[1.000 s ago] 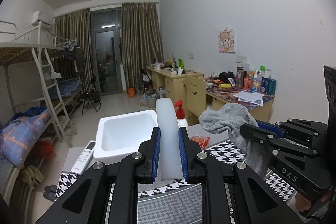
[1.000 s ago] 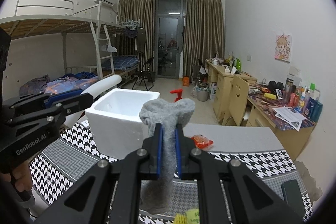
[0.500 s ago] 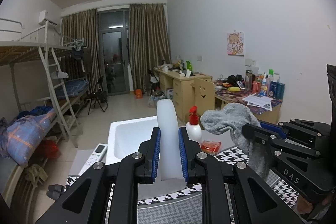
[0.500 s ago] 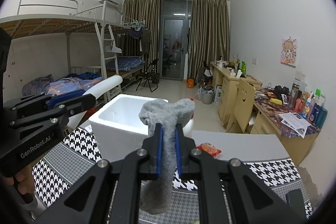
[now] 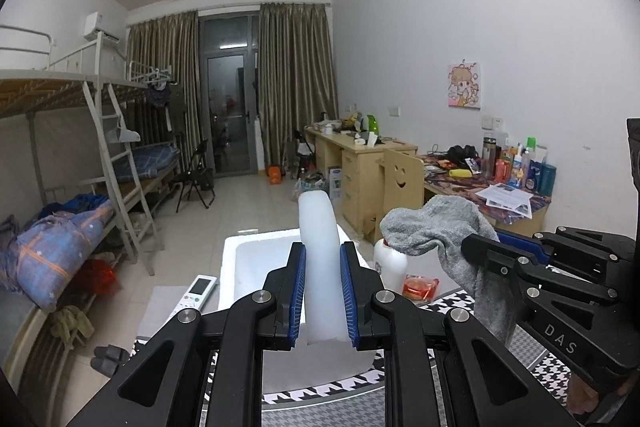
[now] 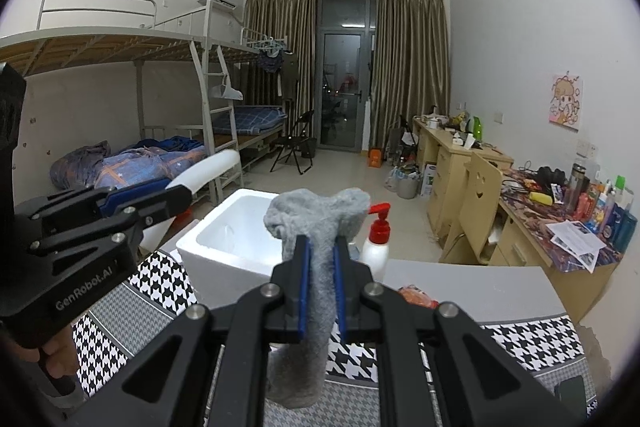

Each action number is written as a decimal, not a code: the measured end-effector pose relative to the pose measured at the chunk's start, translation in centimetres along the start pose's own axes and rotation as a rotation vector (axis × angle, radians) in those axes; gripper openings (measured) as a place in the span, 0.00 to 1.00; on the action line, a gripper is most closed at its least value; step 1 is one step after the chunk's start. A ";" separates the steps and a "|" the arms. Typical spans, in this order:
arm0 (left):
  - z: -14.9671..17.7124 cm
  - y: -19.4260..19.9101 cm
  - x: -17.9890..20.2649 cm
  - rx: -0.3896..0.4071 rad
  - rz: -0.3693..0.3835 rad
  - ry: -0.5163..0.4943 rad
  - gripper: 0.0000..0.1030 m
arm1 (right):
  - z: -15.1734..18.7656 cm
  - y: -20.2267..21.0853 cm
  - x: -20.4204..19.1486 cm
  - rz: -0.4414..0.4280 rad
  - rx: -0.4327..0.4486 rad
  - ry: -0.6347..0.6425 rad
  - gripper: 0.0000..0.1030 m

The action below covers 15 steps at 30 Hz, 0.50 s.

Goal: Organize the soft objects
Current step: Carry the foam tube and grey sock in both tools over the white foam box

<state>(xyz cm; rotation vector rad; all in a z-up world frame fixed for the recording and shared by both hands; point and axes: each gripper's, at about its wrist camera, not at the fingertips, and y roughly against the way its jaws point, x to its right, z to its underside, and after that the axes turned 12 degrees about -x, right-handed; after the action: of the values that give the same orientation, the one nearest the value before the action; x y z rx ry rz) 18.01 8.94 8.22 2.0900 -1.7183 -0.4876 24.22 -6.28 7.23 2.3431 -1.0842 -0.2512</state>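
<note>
Two soft items, one foam box [image 5: 256,251]. Your left hand-held gripper [image 5: 323,301] clamps white foam strip [image 5: 320,267]; your right hand-held gripper [image 6: 320,285] pinches gray sock [image 6: 316,267], both above counter [image 6: 472,291], box just beyond.

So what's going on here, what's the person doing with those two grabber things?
A person holds a gripper in each hand above a table with a checked cloth. The left gripper is shut on a white foam piece, and the right gripper is shut on a grey sock. Both are lifted near an open white foam box, which looks like the likely drop spot. A pump bottle and an orange packet sit beside the box.
</note>
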 end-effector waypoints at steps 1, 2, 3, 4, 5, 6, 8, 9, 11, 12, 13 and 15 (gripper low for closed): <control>-0.1 -0.1 -0.2 0.000 -0.002 0.003 0.18 | -0.2 -0.2 -0.1 0.003 0.000 0.002 0.14; -0.2 -0.3 -0.3 -0.001 -0.003 0.004 0.18 | -0.3 -0.3 -0.1 0.002 0.000 0.003 0.14; -0.3 -0.4 -0.4 -0.002 -0.006 0.005 0.18 | -0.5 -0.5 -0.1 0.000 0.001 0.003 0.14; -0.4 -0.6 -0.5 -0.003 -0.011 0.008 0.18 | -0.5 -0.6 -0.1 -0.002 0.001 0.002 0.14; -0.4 -0.7 -0.6 -0.005 -0.013 0.008 0.18 | -0.7 -0.8 -0.2 -0.002 -0.001 0.001 0.14; -0.6 -0.9 -0.7 -0.008 -0.015 0.009 0.18 | -0.9 -1.0 -0.2 -0.002 -0.002 0.000 0.14; -0.7 -1.4 -0.9 -0.013 -0.019 0.015 0.18 | -1.1 -1.3 -0.4 0.001 -0.001 0.006 0.14; -0.8 -1.6 -1.0 -0.016 -0.022 0.016 0.18 | -1.2 -1.5 -0.5 0.004 -0.001 0.009 0.14; -1.0 -2.2 -1.3 -0.026 -0.026 0.022 0.18 | -1.4 -1.8 -0.7 0.006 -0.005 0.012 0.14; -1.0 -2.3 -1.4 -0.029 -0.026 0.022 0.18 | -1.6 -2.0 -0.8 0.005 -0.008 0.013 0.14; -1.0 -2.5 -1.5 -0.032 -0.029 0.024 0.18 | -1.7 -2.2 -1.0 0.004 -0.010 0.014 0.14; -1.2 -3.1 -1.9 -0.042 -0.030 0.032 0.18 | -1.8 -2.6 -1.0 0.003 -0.013 0.017 0.14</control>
<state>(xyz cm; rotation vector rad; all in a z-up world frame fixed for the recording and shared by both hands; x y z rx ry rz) 20.83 11.40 7.72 2.0856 -1.6470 -0.4924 25.91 -3.45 7.31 2.3281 -1.0746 -0.2368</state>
